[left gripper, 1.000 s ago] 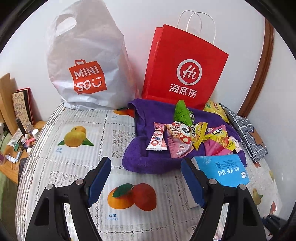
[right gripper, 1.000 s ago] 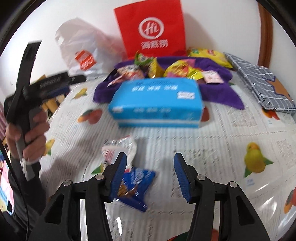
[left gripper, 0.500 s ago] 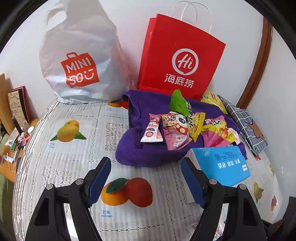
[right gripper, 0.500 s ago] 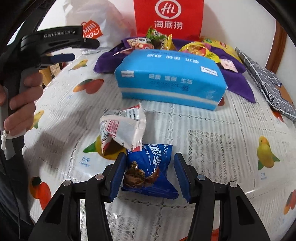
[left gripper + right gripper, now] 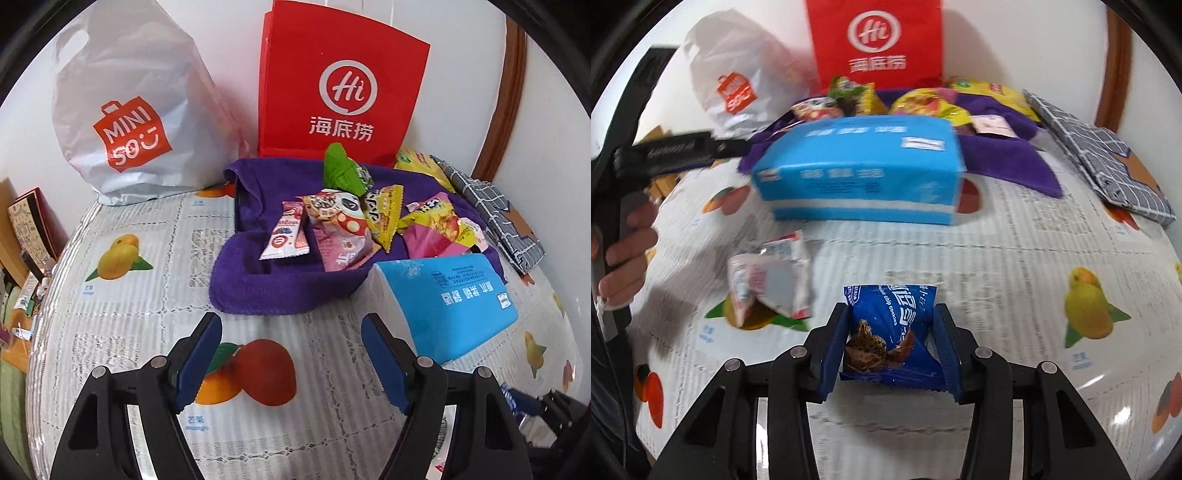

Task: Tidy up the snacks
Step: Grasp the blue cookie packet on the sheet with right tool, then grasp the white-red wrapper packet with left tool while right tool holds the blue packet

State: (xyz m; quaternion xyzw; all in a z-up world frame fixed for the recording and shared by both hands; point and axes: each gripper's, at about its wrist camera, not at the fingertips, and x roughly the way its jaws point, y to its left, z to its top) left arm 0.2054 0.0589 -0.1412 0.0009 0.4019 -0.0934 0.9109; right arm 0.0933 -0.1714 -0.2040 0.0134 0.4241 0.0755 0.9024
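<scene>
Home: fruit-print tablecloth (image 5: 147, 295), shopping bags (image 5: 340, 85)

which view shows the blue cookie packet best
The right wrist view: the blue cookie packet sits centered between the closing right gripper pads. The left wrist view shows only a blue sliver at its lower right edge.

Glossy blue foil it was on the cookie packet (image 5: 890, 332), crinkled and catching the light, pinched by matt blue rubbery fingers (image 5: 833, 350) on black plastic arms with small shiny metal rivets. Beside it, a white snack wrapper (image 5: 772, 280) looked slick and creased. The desk (image 5: 147, 325) wore a clear, shiny plastic cover over a lace-patterned, fruit-printed cloth, glare streaking its near edge. The tissue pack (image 5: 458, 306) showed smooth, soft plastic film. The purple towel (image 5: 258, 284) read as thick, fuzzy, matt cloth. Behind stood a red paper bag (image 5: 340, 85), smooth and stiff, and a white plastic bag (image 5: 129, 110), thin and wrinkled. The checked cloth (image 5: 495, 214) looked woven, flat.
</scene>
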